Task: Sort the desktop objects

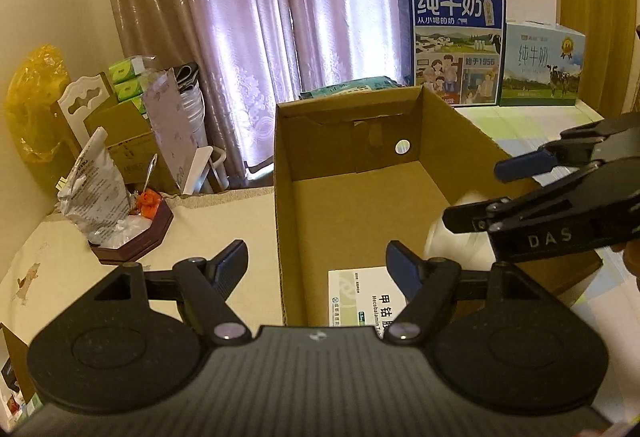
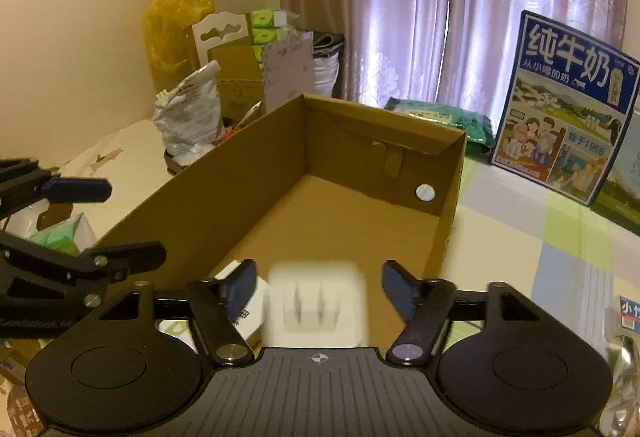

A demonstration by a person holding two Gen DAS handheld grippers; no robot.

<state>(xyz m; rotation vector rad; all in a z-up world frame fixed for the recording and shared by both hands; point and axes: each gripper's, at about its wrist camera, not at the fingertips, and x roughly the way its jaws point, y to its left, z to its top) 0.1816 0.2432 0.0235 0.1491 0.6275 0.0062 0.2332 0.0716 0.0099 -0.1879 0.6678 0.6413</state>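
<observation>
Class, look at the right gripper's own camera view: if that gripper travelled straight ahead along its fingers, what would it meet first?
The right gripper would first meet the blurred white plug adapter between its open fingers, apparently untouched by them. Past it lies the open brown cardboard box, probably its floor, then its far wall, though depth is unclear.

Cardboard box [image 1: 440,125] open on the table [image 1: 224,237] | medicine packet [image 1: 360,297] inside at its near end | charger plug [image 2: 318,301] between right gripper [image 2: 318,287] fingers, touching neither, above that end | milk cartons [image 1: 454,45] behind box, to the right | curtain [image 1: 320,5] behind | tray [image 1: 136,241] left of box
</observation>
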